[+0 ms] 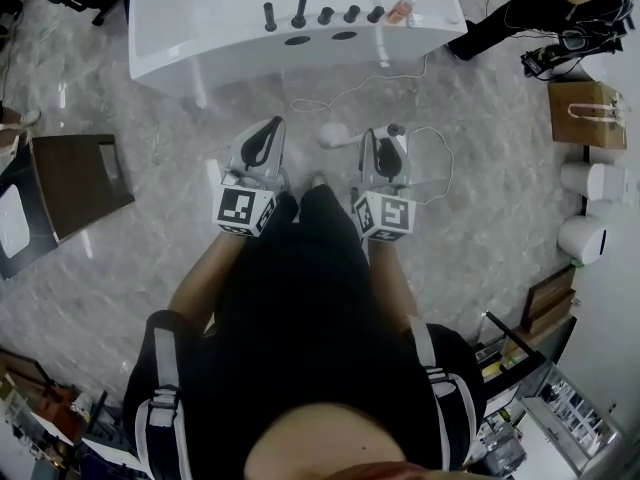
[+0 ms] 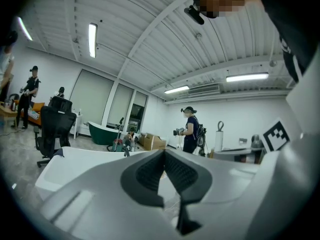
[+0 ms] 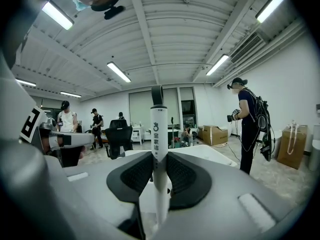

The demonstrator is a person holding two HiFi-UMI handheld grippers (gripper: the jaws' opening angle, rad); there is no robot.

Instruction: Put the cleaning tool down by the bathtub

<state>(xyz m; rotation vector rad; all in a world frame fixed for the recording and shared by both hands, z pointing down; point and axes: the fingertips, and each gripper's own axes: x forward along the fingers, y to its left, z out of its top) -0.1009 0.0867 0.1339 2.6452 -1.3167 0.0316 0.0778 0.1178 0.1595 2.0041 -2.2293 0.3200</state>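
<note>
The white bathtub [image 1: 200,28] stands ahead of me at the top of the head view, with dark tap fittings [image 1: 325,15] along its near rim. My right gripper [image 1: 384,140] is shut on the cleaning tool [image 1: 336,135], whose pale head sticks out to the left over the marble floor. In the right gripper view the tool's white handle [image 3: 159,129] runs straight up between the pads [image 3: 182,176] and ends in a dark tip. My left gripper [image 1: 268,130] hangs beside it, shut and empty; its pads [image 2: 150,174] meet at the tip.
A white cable [image 1: 350,93] loops over the floor between me and the tub. A brown board [image 1: 75,183] lies at the left. A paper bag [image 1: 585,113] and white rolls [image 1: 590,180] sit at the right. Other people [image 3: 249,124] and an office chair [image 2: 52,129] stand around the room.
</note>
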